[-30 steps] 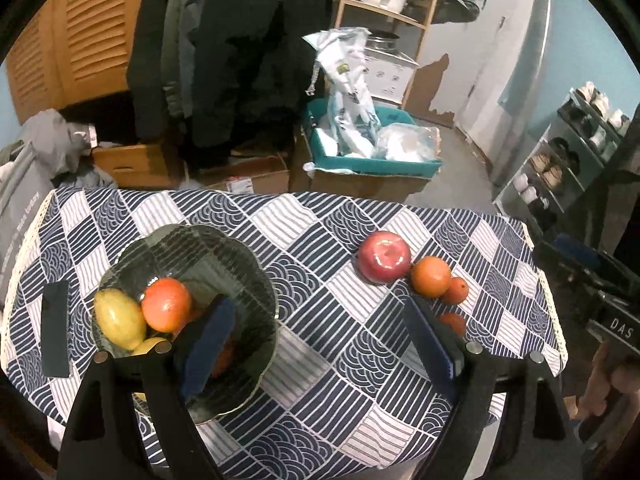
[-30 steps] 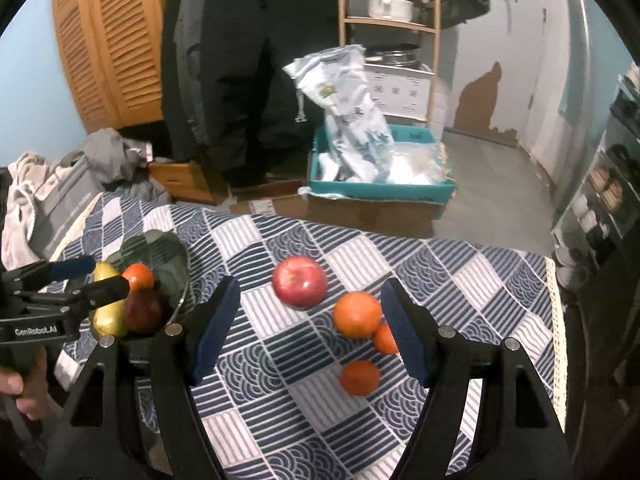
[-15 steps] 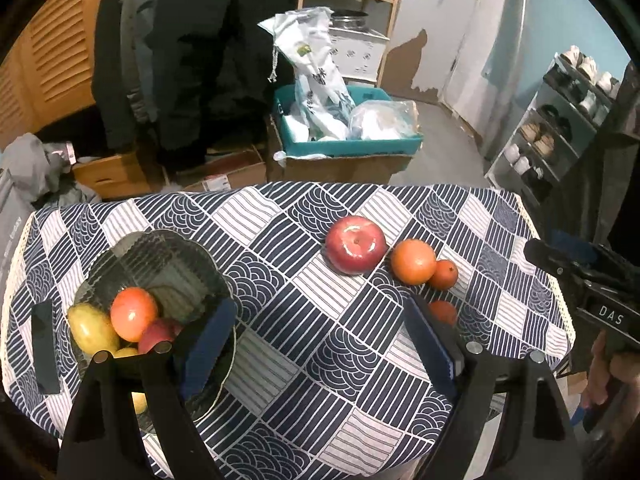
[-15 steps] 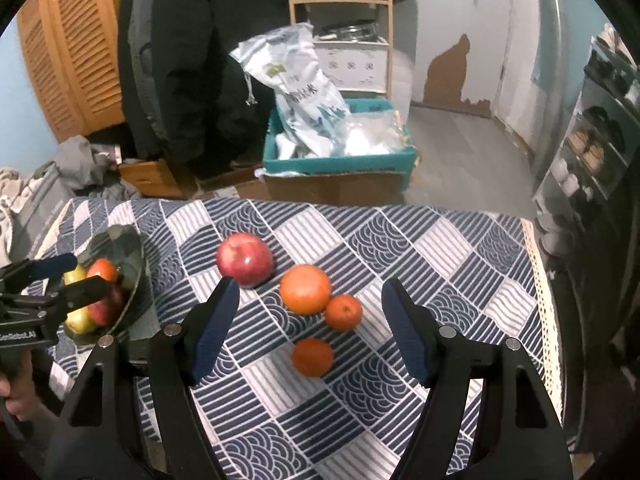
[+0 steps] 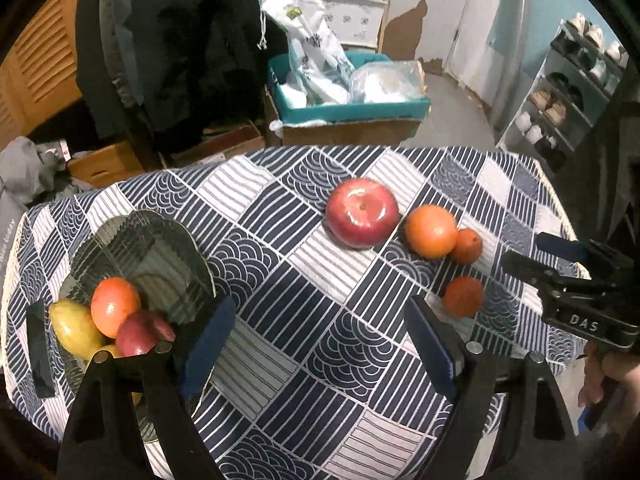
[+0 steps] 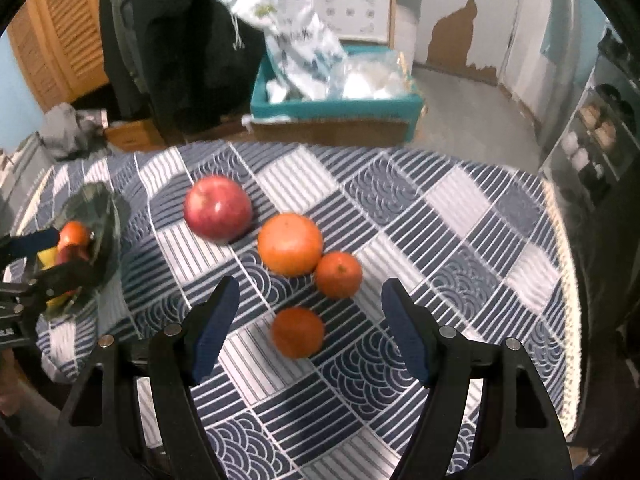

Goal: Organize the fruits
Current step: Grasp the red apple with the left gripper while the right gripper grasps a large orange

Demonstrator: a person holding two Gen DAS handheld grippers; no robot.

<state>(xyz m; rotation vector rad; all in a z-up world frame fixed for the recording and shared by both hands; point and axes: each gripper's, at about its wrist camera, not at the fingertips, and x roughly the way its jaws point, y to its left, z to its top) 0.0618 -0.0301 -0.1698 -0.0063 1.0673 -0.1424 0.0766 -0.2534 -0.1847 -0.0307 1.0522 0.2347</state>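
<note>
Both the left gripper (image 5: 320,332) and right gripper (image 6: 310,314) hang spread apart, holding nothing. The apple (image 5: 362,213) and 3 oranges (image 6: 290,244) lie loose on the checked tablecloth (image 6: 440,216). More fruit sits in the glass bowl (image 5: 160,248) at far left.

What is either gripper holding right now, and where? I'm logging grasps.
Nothing. Left gripper and right gripper are both open and empty, above the tablecloth.

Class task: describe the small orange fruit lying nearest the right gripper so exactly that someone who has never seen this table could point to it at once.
Start at the patterned tablecloth and find the big red apple, then the large orange beside it. Two smaller orange fruits follow: one touches the large orange. The one you want lies alone, apart from the cluster, in line with the gap between the right gripper's open fingers.
</note>
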